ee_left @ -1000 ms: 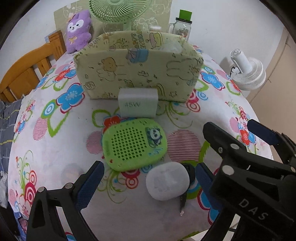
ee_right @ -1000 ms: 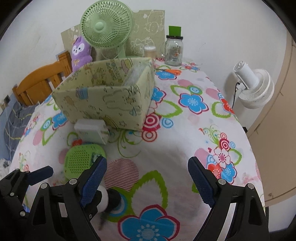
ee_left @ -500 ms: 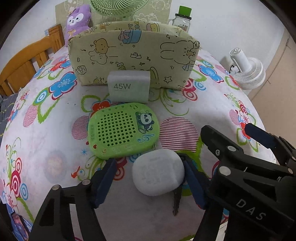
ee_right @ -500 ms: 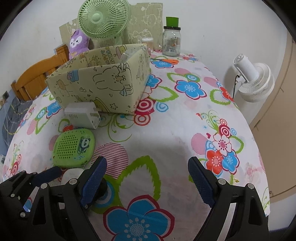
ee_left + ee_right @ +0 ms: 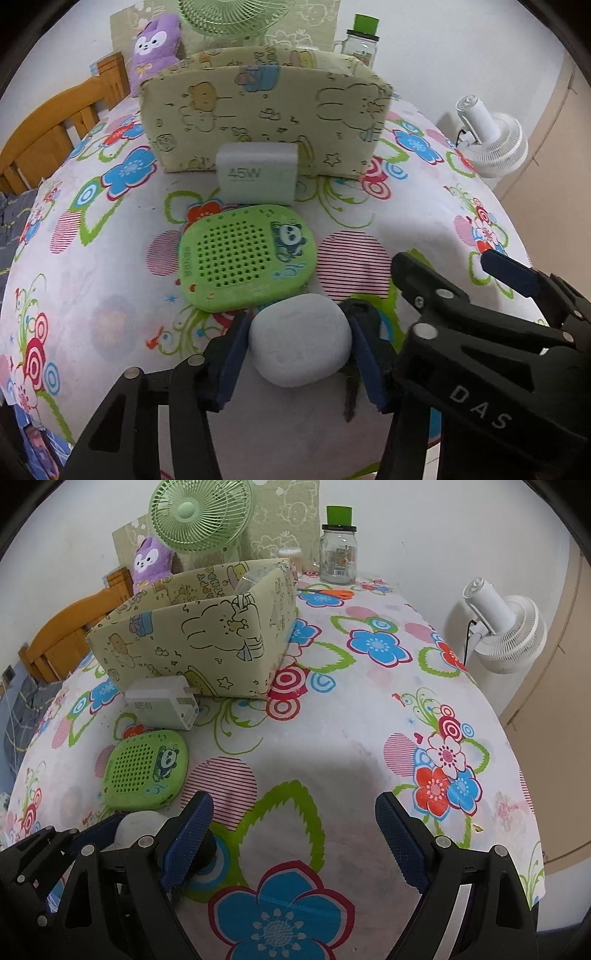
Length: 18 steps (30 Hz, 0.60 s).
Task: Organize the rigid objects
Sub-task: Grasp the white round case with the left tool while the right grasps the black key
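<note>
Left gripper (image 5: 299, 354) closing on white case (image 5: 300, 341); blue pads at both its sides.

Right gripper (image 5: 293, 840) gapes wide, nothing between its fingers, over bare floral cloth (image 5: 369, 716). Case sits near table edge, dark key (image 5: 349, 397) partly under it. Beyond: green speaker (image 5: 247, 258), then 45W charger (image 5: 257, 173), touching the cartoon box (image 5: 266, 110). Farthest: green fan (image 5: 201, 515), jar (image 5: 338, 554).

Both wrist cameras are looking steeply down and forward over the flower-printed tabletop (image 5: 92, 280) toward the white back wall. The left view is sitting close to the green perforated panda speaker (image 5: 247, 258); the right view is looking from farther right. Both are sharing the cartoon-printed pale green box (image 5: 192, 642).
</note>
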Motion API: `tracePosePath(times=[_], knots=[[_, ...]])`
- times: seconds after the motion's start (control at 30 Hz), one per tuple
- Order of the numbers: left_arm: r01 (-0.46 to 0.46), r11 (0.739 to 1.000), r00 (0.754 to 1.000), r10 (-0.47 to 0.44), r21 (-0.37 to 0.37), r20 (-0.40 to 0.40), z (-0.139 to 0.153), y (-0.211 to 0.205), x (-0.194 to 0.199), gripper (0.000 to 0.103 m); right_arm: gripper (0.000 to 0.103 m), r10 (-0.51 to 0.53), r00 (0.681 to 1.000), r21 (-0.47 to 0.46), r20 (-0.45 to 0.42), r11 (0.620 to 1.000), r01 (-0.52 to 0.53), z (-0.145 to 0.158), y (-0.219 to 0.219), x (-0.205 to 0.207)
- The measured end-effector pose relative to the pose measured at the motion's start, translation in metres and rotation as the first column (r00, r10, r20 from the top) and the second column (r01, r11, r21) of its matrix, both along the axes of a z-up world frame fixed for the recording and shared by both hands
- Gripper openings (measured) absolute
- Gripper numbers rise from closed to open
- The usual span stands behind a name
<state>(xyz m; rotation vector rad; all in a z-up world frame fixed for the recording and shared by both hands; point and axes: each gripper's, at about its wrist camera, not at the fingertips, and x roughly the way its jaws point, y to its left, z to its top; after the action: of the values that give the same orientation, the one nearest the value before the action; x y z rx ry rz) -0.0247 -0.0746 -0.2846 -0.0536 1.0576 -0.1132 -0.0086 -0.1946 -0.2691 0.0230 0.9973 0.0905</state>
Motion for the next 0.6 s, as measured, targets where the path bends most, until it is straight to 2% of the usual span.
tracePosePath(times=[0.17, 0.4, 0.47, 0.6], knots=[[-0.016, 0.999, 1.000, 0.017, 0.032, -0.008, -0.001, 0.018, -0.001, 0.057, 0.091, 0.017, 1.000, 0.015, -0.015, 1.000, -0.017, -0.002, 0.013, -0.002], [0.032, 0.995, 0.999, -0.033, 0.098, 0.003, -0.001, 0.031, -0.009, 0.057, 0.090, 0.036, 0.998, 0.022, -0.043, 0.999, -0.035, -0.008, 0.032, -0.010], [0.040, 0.994, 0.999, -0.041, 0.104, 0.005, -0.002, 0.033, -0.010, 0.057, 0.083, 0.043, 0.997, 0.034, -0.058, 0.999, -0.041, -0.010, 0.035, -0.011], [0.055, 0.992, 0.998, -0.057, 0.115, 0.011, -0.003, 0.034, -0.012, 0.057, 0.077, 0.046, 0.997, 0.024, -0.068, 0.999, -0.045, -0.012, 0.039, -0.012]])
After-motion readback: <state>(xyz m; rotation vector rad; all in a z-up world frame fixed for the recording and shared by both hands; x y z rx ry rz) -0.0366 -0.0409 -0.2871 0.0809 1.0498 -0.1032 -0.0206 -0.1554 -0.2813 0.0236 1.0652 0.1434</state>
